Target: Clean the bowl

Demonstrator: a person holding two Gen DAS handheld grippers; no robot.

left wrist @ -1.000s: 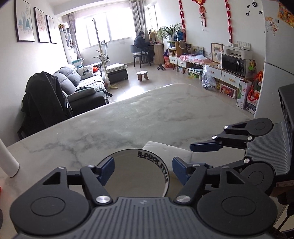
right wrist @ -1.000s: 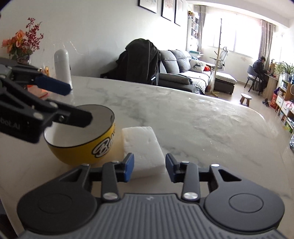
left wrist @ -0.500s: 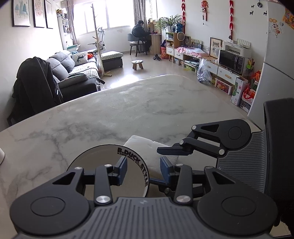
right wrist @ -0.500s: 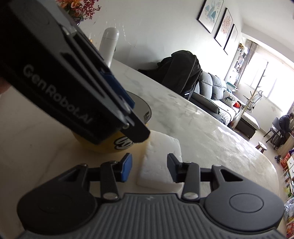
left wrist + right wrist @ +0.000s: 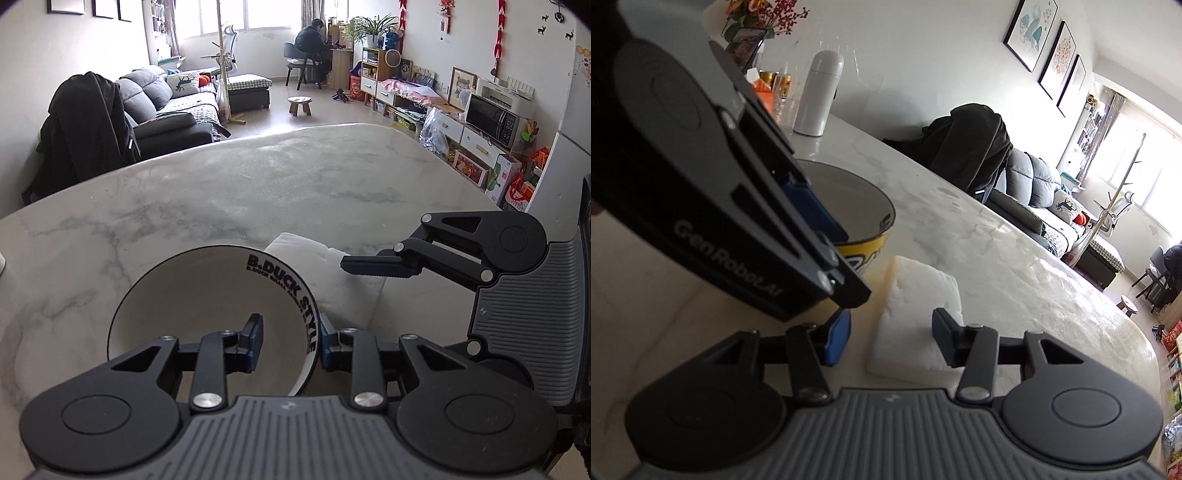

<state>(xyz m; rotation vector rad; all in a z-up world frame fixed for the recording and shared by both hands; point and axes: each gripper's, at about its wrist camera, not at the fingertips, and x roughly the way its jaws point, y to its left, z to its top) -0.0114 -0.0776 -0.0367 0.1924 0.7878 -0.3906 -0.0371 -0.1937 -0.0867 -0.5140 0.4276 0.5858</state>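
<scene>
- The bowl (image 5: 207,310) sits on the near part of the marble desk (image 5: 258,192), yellow outside, white inside, with black lettering around the rim.
- The left tool (image 5: 290,341) straddles the bowl's right wall: one blue pad inside, the other outside. The pads look closed onto the rim, though I cannot see whether they are squeezing it firmly.
- The white sponge (image 5: 916,317) lies flat on the desk just to the right of the bowl, very near it.
- The right tool (image 5: 890,336) hovers over the near end of the sponge, fingers spread wider than the block and holding nothing.
- Handling, as I judge it: the bowl looks like glazed ceramic, so stiff, fairly heavy, slick and chippable. A rim pinch is the sensible hold, but the bowl could swivel in it.
- The sponge looks soft and light. Best taken across its long sides near the middle, leaving a face free for wiping.
- A white bottle (image 5: 820,99) stands far off by the wall.
</scene>
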